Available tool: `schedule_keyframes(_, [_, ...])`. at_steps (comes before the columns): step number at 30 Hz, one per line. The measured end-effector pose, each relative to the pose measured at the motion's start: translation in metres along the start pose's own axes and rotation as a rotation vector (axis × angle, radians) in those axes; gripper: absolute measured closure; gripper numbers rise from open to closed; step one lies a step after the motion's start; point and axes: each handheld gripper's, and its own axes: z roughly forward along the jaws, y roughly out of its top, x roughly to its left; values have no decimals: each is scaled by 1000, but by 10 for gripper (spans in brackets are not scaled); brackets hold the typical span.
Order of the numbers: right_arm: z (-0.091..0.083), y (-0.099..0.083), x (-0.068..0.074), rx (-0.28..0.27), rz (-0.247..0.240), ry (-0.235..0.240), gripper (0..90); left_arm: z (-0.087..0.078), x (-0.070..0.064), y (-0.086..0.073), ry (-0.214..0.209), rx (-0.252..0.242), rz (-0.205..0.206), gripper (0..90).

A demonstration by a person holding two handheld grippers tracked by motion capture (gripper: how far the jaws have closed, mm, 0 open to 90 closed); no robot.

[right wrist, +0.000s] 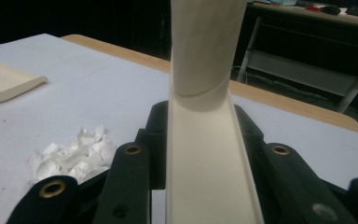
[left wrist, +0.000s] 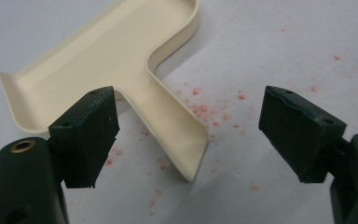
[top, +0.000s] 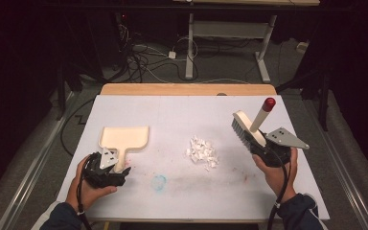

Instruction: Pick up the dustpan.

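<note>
A cream dustpan (top: 124, 136) lies flat on the left of the white table (top: 182, 110), handle toward me. My left gripper (top: 117, 165) is open, and the handle end (left wrist: 186, 140) sits between its two spread jaws, nearer the left one. In the left gripper view the pan's tray (left wrist: 107, 51) stretches away ahead. My right gripper (top: 258, 146) is shut on a cream brush (top: 249, 127) with a red-tipped handle, held above the table's right side with the bristles facing left. The brush body (right wrist: 205, 140) runs up between its jaws. A pile of white paper scraps (top: 202, 152) lies between the tools.
A blue smudge (top: 159, 182) and faint red specks (left wrist: 205, 112) mark the table near the front. The paper scraps (right wrist: 74, 154) and the dustpan's lip (right wrist: 4, 84) lie left of the brush. Cables and a desk frame (top: 191, 43) stand on the floor beyond the far edge.
</note>
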Motion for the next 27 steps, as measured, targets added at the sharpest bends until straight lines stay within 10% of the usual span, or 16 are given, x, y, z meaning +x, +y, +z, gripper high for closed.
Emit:
schedule_keyframes(12, [4,-1,5,22,9,35,675,1,15,-2,-61,36,-245,210])
schedule_keyframes(27, [6,-1,5,27,-9,9,673,42,29,10,-6,110,-326,347])
